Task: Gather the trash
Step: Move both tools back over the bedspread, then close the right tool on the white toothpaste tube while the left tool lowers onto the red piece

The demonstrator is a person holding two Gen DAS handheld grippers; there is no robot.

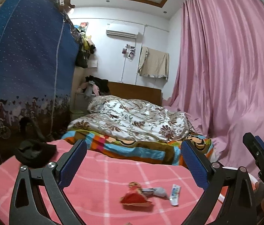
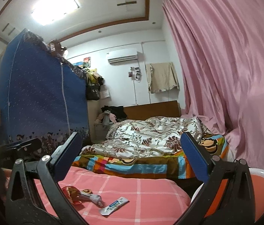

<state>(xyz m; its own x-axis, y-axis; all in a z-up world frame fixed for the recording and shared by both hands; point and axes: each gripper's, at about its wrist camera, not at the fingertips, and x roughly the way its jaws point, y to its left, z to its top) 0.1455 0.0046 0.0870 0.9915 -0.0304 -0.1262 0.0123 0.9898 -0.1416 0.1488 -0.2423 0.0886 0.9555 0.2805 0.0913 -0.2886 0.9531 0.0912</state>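
Observation:
Three bits of trash lie on a pink checked blanket (image 1: 102, 191): a red and gold wrapper (image 1: 136, 198), a crumpled grey wrapper (image 1: 157, 190) and a white and blue sachet (image 1: 175, 195). They show in the right wrist view too: the red wrapper (image 2: 72, 193), the grey wrapper (image 2: 94, 198), the sachet (image 2: 114, 207). My left gripper (image 1: 133, 161) is open and empty, above and just before the trash. My right gripper (image 2: 130, 157) is open and empty, held above the blanket to the right of the trash. A white and orange bin (image 2: 259, 193) sits at the right edge.
A black garment (image 1: 34, 150) lies on the blanket's left. Beyond it lies a striped sheet (image 1: 135, 150) and a floral quilt (image 1: 132, 120). A blue fabric wardrobe (image 1: 29, 65) stands left and a pink curtain (image 1: 235, 65) hangs right. The right gripper's body (image 1: 259, 155) shows at the right.

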